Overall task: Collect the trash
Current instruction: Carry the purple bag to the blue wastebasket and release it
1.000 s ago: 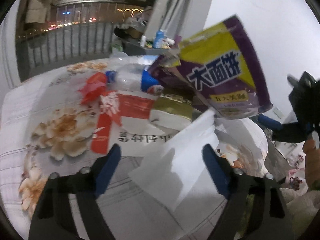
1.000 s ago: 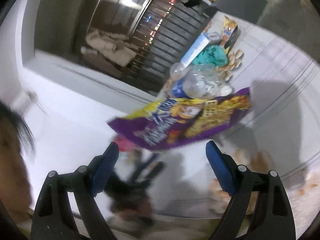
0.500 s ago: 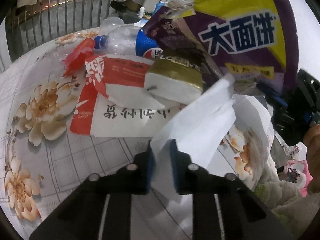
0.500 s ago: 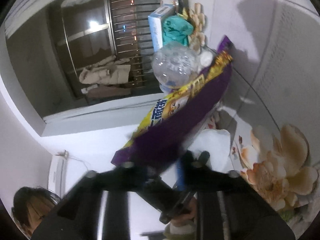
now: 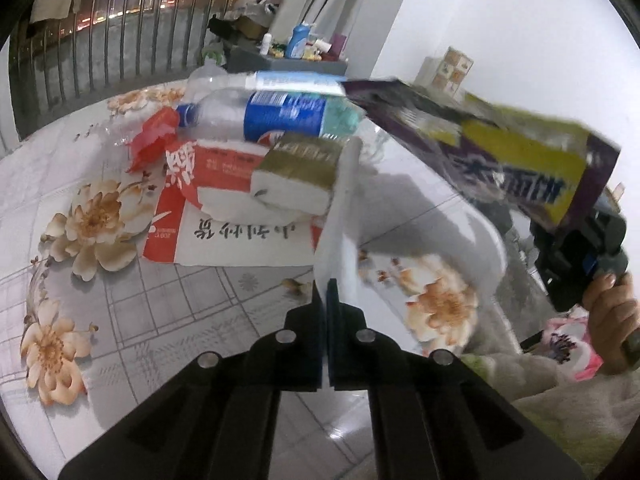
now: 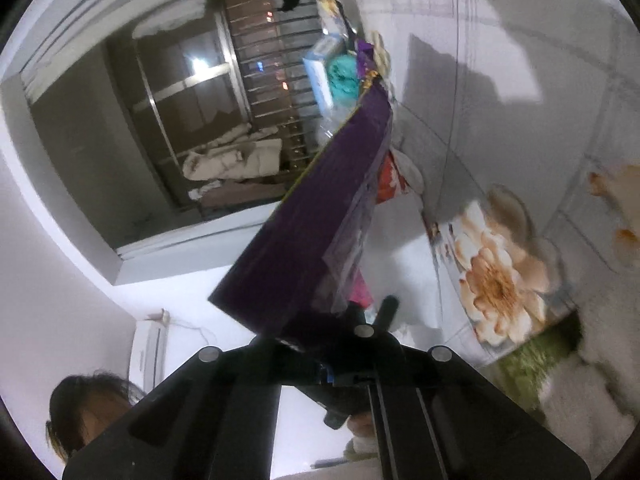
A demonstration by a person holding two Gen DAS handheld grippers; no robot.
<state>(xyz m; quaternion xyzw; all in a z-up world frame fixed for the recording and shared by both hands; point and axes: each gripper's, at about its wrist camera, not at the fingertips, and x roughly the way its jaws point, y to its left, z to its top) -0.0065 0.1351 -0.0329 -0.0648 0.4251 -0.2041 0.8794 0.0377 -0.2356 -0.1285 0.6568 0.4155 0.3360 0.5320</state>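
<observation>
My left gripper [image 5: 327, 294] is shut on a sheet of white paper [image 5: 340, 216], which stands up edge-on from between its blue pads. My right gripper [image 6: 320, 344] is shut on a purple and yellow snack bag [image 6: 316, 220]; that bag [image 5: 508, 148] is held in the air at the right of the left wrist view, with the right gripper [image 5: 576, 252] below its end. On the flowered table [image 5: 120, 320] lie a clear plastic bottle with a blue label [image 5: 280, 116], a red and white paper bag [image 5: 224, 220], a gold and white pack [image 5: 296, 176] and a red wrapper [image 5: 154, 138].
A metal railing [image 5: 100, 40] runs behind the table. A grey shelf with bottles [image 5: 296, 52] stands at the back by a white wall. A person's hand [image 5: 608, 320] holds the right tool beyond the table's right edge. A blue box and teal wrapper [image 6: 340, 72] lie past the bag.
Both grippers went from wide open to shut: the left closed on the white paper, the right on the purple bag. The right hand rolled and sank, so the bag now lies lower and flatter.
</observation>
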